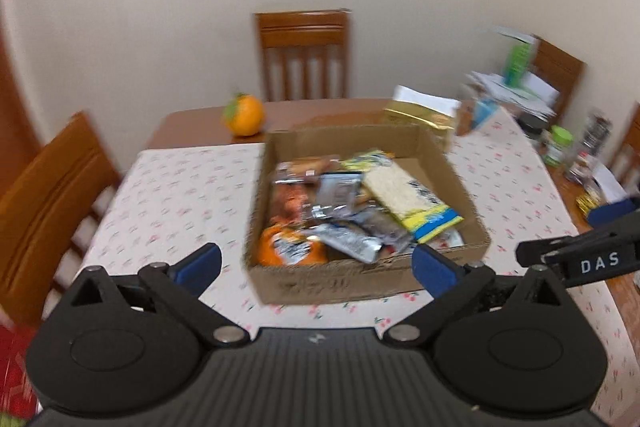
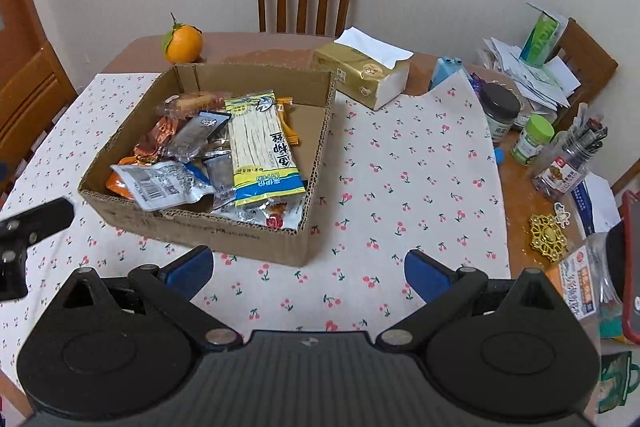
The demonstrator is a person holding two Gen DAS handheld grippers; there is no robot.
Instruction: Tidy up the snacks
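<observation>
Left tongs [image 1: 316, 263] stand wide open and empty, near the box [image 1: 340, 283]. Right tongs [image 2: 308, 269] likewise open, empty, over the cloth [image 2: 400, 155]. Snacks [image 2: 224, 155] lie piled inside the box on the worktop [image 2: 256, 45]; an orange [image 2: 184, 43] sits beyond its far left corner.

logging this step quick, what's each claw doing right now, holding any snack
Left claw: open, empty, in front of the cardboard box.
Right claw: open, empty, over the cherry tablecloth.
</observation>
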